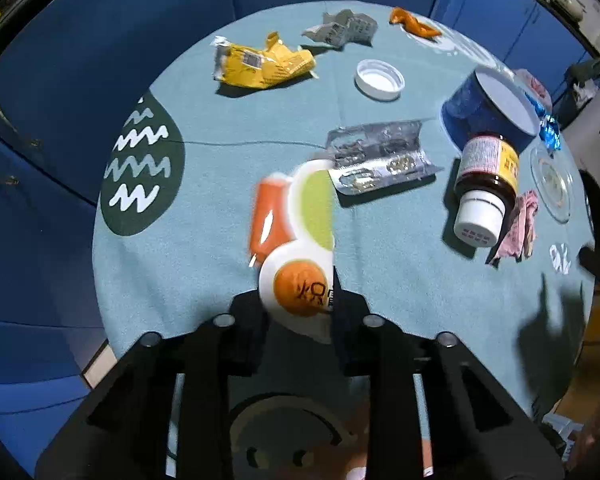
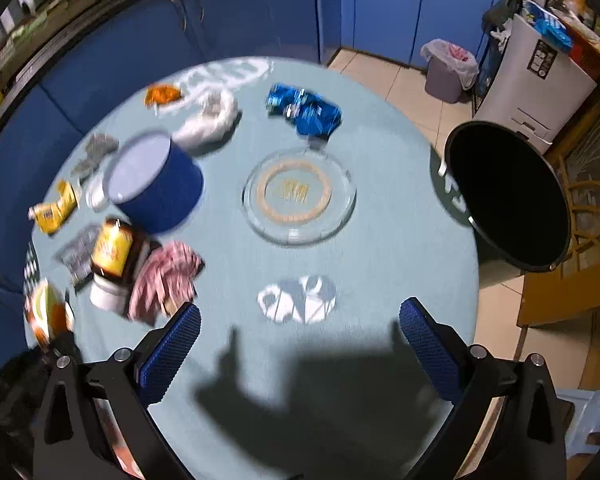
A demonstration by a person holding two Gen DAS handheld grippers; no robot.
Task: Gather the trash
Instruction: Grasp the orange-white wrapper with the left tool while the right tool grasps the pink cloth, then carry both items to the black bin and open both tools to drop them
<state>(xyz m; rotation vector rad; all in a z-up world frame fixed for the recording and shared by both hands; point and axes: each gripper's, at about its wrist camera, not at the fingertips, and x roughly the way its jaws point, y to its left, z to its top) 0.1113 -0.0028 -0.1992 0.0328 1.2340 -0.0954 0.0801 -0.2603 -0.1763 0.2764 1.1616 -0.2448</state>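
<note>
A: What does the left gripper (image 1: 298, 300) have hold of?

B: A blurred white plastic wrapper printed with an orange disc and a green patch (image 1: 300, 264); the jaws are closed in on its lower end, and the rest of it sticks out ahead of them over the pale blue tablecloth (image 1: 220, 128); an orange part of it shows on the left side.

A: And just beyond the wrapper?

B: Ahead and slightly right of the jaws lies a crumpled silver foil blister pack (image 1: 380, 156); further right, a brown pill bottle with a yellow label and white cap (image 1: 486, 188) lies on its side, a pink crumpled paper (image 1: 518, 226) touching it; behind the bottle stands a round blue tin (image 1: 488, 108); far ahead are a white plastic lid (image 1: 379, 79), a yellow crumpled packet (image 1: 260, 64) and a grey crumpled paper (image 1: 342, 28).

A: The right gripper (image 2: 300, 326)?

B: Its jaws stand wide apart with nothing between the blue padded fingers (image 2: 172, 354); straight ahead of them sits a clear glass plate (image 2: 300, 196), with a blue crumpled foil wrapper (image 2: 304, 110) beyond it; off to the right of the jaws, beside the table's edge, stands a black round bin (image 2: 508, 196).
</note>
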